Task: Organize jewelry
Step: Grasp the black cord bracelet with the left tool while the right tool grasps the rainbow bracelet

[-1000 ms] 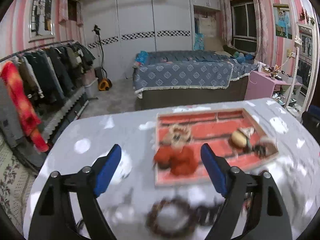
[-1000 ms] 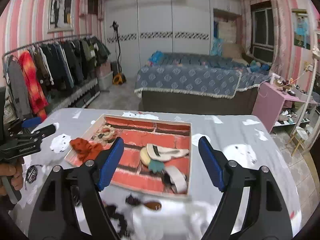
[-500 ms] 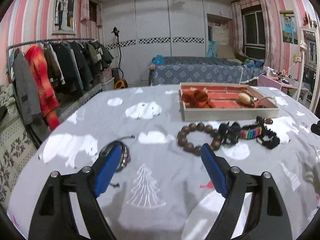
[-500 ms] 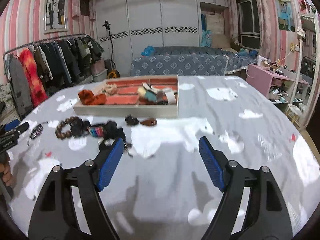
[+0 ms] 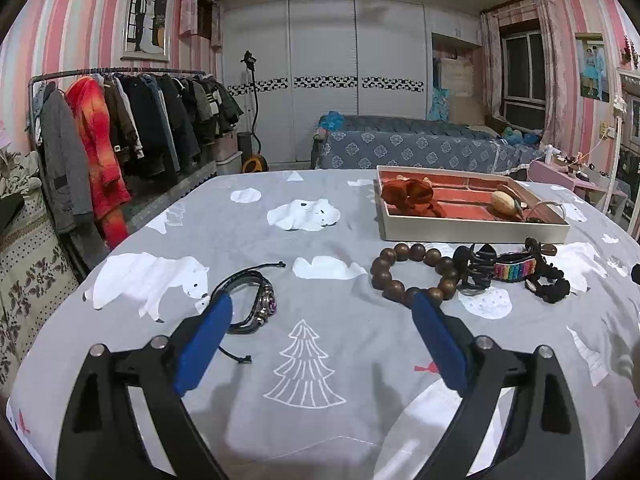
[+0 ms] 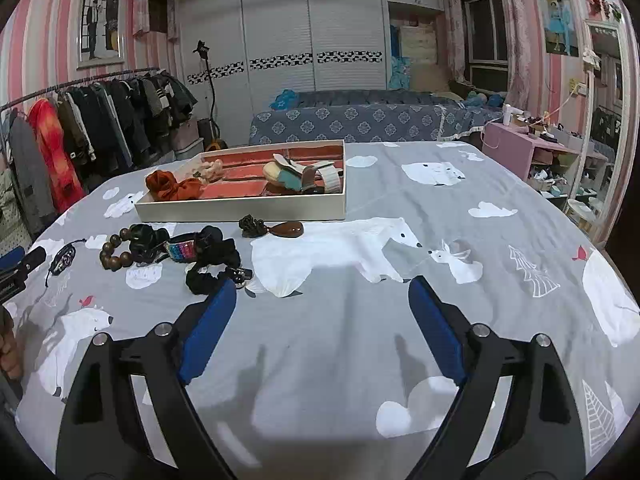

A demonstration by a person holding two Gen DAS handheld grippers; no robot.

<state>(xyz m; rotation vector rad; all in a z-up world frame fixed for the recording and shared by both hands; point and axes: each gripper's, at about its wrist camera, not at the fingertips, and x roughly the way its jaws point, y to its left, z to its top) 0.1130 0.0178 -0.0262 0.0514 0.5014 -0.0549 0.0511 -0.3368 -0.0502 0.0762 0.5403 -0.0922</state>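
Observation:
A white tray with a red lining (image 5: 472, 233) (image 6: 240, 213) stands on the grey table and holds an orange scrunchie (image 5: 412, 196) (image 6: 172, 188) and other pieces. In front of it lie a brown bead bracelet (image 5: 412, 276) (image 6: 116, 250), a rainbow band (image 5: 514, 270) (image 6: 182, 249), black hair ties (image 6: 208, 268) and a brown pendant (image 6: 286, 230). A black cord bracelet (image 5: 252, 300) (image 6: 62, 259) lies to the left. My left gripper (image 5: 320, 312) is open and empty, low over the cloth, its left pad beside the cord bracelet. My right gripper (image 6: 320, 296) is open and empty.
The table wears a grey cloth with polar bears (image 6: 360, 248). A clothes rack (image 5: 120, 128) stands left, a bed (image 5: 420, 148) behind, a pink side table (image 6: 532, 152) right. The left gripper's tip (image 6: 20, 264) shows at the left edge of the right wrist view.
Both grippers came down from above the tray to low positions near the table's front. Both stayed open and empty. The jewelry has not moved.

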